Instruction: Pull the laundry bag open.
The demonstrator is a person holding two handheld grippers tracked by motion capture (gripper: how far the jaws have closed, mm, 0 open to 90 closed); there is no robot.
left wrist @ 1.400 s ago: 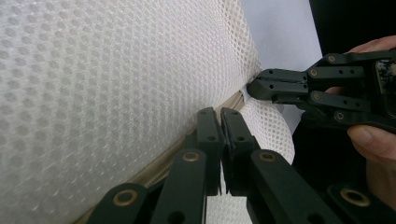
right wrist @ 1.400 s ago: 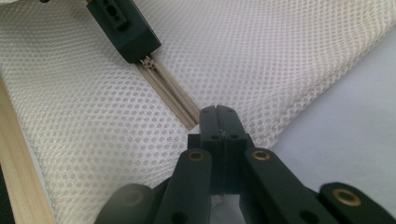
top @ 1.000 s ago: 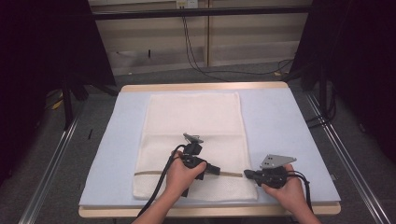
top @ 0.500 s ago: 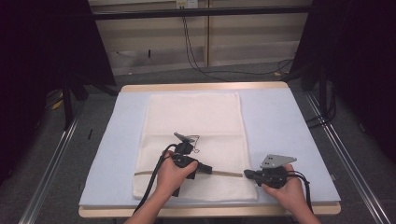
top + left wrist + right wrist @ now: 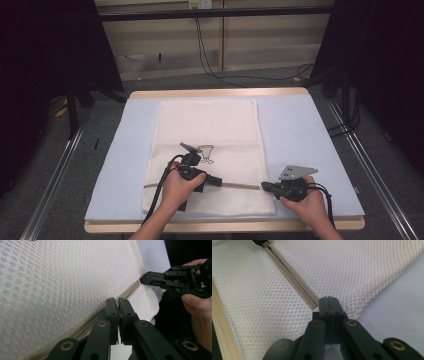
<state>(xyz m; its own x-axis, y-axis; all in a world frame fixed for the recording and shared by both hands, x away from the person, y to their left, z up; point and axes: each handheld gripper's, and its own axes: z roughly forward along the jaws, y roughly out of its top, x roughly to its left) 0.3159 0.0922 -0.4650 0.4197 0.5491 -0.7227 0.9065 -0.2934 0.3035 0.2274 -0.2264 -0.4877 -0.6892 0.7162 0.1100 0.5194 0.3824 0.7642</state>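
Observation:
A white mesh bag [image 5: 210,130] lies flat on the blue mat, with a tan zipper [image 5: 240,186] running across its near part. My left gripper [image 5: 218,181] points right along the zipper, jaws together at the slider; in the left gripper view its tips [image 5: 118,301] sit on the zipper line [image 5: 87,325]. My right gripper [image 5: 264,186] is shut on the bag's right edge at the zipper's end [image 5: 312,303], with its tips [image 5: 329,300] pinching the mesh. The right gripper [image 5: 143,279] also appears at the far end in the left gripper view.
The light blue mat [image 5: 300,130] covers a wooden table whose front edge [image 5: 225,226] is near my forearms. A small dark print [image 5: 206,152] marks the bag's middle. Cables hang behind the table; metal rails run along both sides of the floor.
My left gripper has slid left along the zipper, away from the right gripper. The right gripper has stayed at the bag's right edge.

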